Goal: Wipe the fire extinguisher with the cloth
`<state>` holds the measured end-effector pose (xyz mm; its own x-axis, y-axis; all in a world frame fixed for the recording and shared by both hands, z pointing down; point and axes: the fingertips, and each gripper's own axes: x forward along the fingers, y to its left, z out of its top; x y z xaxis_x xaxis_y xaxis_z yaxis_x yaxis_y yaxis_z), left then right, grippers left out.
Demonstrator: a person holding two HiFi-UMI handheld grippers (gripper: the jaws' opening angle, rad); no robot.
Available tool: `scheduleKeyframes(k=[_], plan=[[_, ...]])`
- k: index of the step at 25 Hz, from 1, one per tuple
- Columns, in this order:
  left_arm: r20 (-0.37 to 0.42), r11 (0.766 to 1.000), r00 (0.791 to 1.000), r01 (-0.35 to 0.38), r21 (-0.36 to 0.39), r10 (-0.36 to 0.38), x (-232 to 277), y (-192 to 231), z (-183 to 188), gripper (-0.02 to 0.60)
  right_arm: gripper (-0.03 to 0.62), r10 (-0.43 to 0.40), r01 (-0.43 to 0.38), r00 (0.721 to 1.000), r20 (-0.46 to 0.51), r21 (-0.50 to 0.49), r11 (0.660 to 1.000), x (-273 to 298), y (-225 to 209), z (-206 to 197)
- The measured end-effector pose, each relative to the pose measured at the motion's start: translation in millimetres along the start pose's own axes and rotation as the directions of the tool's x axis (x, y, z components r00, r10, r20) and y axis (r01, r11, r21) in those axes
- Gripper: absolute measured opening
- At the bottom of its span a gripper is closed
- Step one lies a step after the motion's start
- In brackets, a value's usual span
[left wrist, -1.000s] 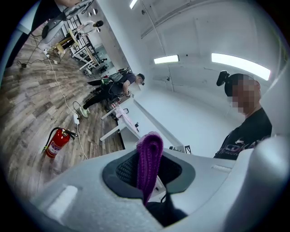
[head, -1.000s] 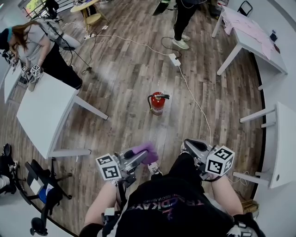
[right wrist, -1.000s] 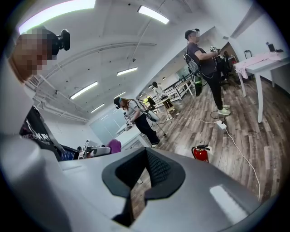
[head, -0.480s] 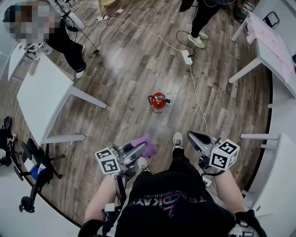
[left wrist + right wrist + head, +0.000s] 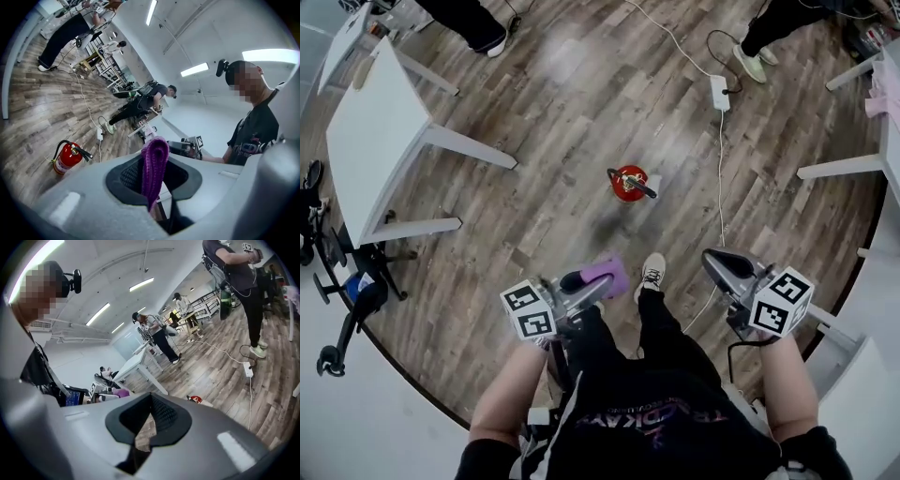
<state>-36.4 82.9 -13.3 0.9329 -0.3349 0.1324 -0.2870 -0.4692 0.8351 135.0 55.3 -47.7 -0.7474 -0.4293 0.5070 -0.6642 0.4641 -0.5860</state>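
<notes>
A small red fire extinguisher (image 5: 628, 183) stands upright on the wood floor ahead of my feet, with its black hose and handle on top. The left gripper view has it low at the left (image 5: 68, 158); in the right gripper view only its red top (image 5: 196, 400) peeks over the jaws. My left gripper (image 5: 586, 286) is shut on a folded purple cloth (image 5: 606, 274), which sticks up between the pads (image 5: 154, 168). My right gripper (image 5: 717, 260) is shut with nothing in it (image 5: 147, 420). Both are held in the air, well short of the extinguisher.
A white power strip (image 5: 719, 91) and its cable (image 5: 721, 202) run along the floor right of the extinguisher. White tables stand at the left (image 5: 370, 150) and right (image 5: 881, 141). A black chair base (image 5: 342, 281) sits at the far left. Other people (image 5: 140, 101) stand farther off.
The extinguisher has come closer in the head view. Both grippers have travelled forward toward it and a little down, the left still gripping the cloth, the right still shut.
</notes>
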Motion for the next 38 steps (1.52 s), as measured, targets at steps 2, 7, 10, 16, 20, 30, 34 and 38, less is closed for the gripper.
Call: scheduleKeyframes(k=[2,7,10,16,20,30,34,38], plan=[[-0.008,1.0,1.0,-0.017,-0.013,0.017,6.3,24.4,-11.3,0.072,0.005,0.016,-0.016,1.0,-0.019,-0.004,1.0,14.4,-9.9,-2.3],[-0.018,0.999,0.999,-0.038,-0.002,0.038,17.0,91.7,-30.6,0.072,0.005,0.036,-0.036,0.999,-0.018,0.018,0.999,48.1,-28.8,-24.3],[-0.022,0.996,0.999,-0.026,0.081,0.027,23.2,138.5,-43.9,0.072,0.005,0.022,-0.023,0.999,-0.045,-0.015,1.0,75.4,-51.0,-52.6],[-0.098,0.959,0.995,0.032,0.283,-0.004,51.0,256.3,-88.3,0.072,0.005,-0.036,0.021,0.995,-0.098,-0.152,0.988,144.4,-132.8,-117.4],[-0.135,0.923,0.99,0.095,0.372,-0.048,66.1,316.6,-111.7,0.072,0.005,-0.069,0.047,0.994,-0.082,-0.246,0.968,183.1,-181.2,-149.1],[-0.009,0.895,0.983,0.171,0.412,-0.184,96.6,400.8,-55.3,0.071,0.005,-0.117,0.129,0.992,0.056,-0.454,0.882,230.0,-256.3,-157.5],[0.057,0.897,0.974,0.178,0.406,-0.219,110.3,409.1,-34.0,0.071,0.005,-0.117,0.15,0.988,0.098,-0.484,0.862,228.8,-273.9,-155.8],[0.09,0.925,0.976,0.155,0.347,-0.197,114.5,426.2,-29.9,0.071,0.005,-0.075,0.121,0.991,0.111,-0.492,0.862,237.4,-280.6,-151.8]])
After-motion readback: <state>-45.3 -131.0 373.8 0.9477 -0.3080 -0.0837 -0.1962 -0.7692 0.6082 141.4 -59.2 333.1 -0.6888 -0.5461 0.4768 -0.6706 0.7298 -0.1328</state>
